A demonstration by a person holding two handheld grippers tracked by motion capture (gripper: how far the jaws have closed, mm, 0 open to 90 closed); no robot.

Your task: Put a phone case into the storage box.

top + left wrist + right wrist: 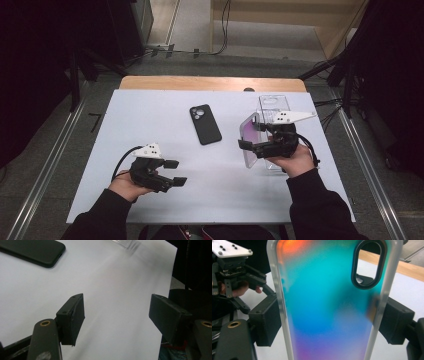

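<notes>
A person is holding a rainbow-tinted phone case in the right gripper above a white table, with the left gripper empty nearby.

The right gripper [254,141] is clamping the phone case [329,305] by its two long frosted edges, one black jaw pressing on each side, so the case is standing on edge just above the white table [150,115] at its right side. The case is glowing orange at the top, turquoise in the middle and purple lower down, with an oval camera cutout near its top. The left gripper [175,172] is hovering low over the near left part of the table, its jaws standing wide apart with nothing between them. A black phone [205,124] is lying face down near the table's middle, well apart from both grippers. A clear plastic box [272,104] is sitting just behind the case.
</notes>
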